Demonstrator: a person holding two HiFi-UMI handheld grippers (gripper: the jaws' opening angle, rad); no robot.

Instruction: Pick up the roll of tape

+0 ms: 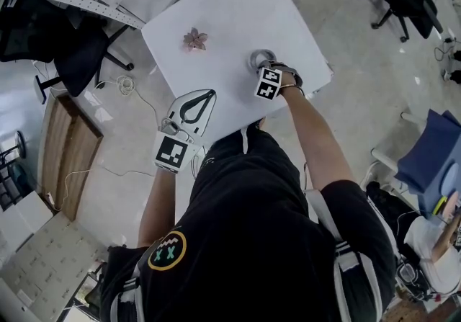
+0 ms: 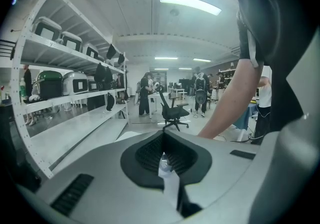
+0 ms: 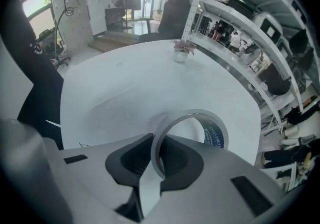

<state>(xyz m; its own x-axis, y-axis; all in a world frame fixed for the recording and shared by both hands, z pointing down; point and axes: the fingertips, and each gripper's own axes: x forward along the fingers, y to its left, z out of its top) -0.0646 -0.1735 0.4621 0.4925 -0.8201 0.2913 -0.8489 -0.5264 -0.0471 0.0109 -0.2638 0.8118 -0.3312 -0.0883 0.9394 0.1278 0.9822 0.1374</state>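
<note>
Checking the right gripper (image 3: 157, 155) first: its jaws are clamped on the near wall of the roll of tape (image 3: 187, 114), one pad inside the ring and one outside. — Inspector

And where is the roll? — Reviewer

On the white table (image 1: 230, 11), towards the person's right and close to the table's edge. Whether it is resting on the surface or just clear of it, I cannot tell. — Inspector

What is your main concern? — Reviewer

In my judgement, the hold is at one side only. The rest of the ring hangs away from the pads, so on a lift it could pivot downward or work loose if the wrist tilts or jerks. The wall is narrow and looks smooth, which gives the pads little to bite on. — Inspector

And if it slips? — Reviewer

Being close to the edge, it could roll off to the floor. — Inspector

Any help from the other side? — Reviewer

None. The left gripper (image 1: 211, 91) has its jaws together, holds nothing that I can make out, and sits well apart from the roll. The small potted flower (image 1: 194, 39) is well clear and is not at risk. — Inspector
</note>
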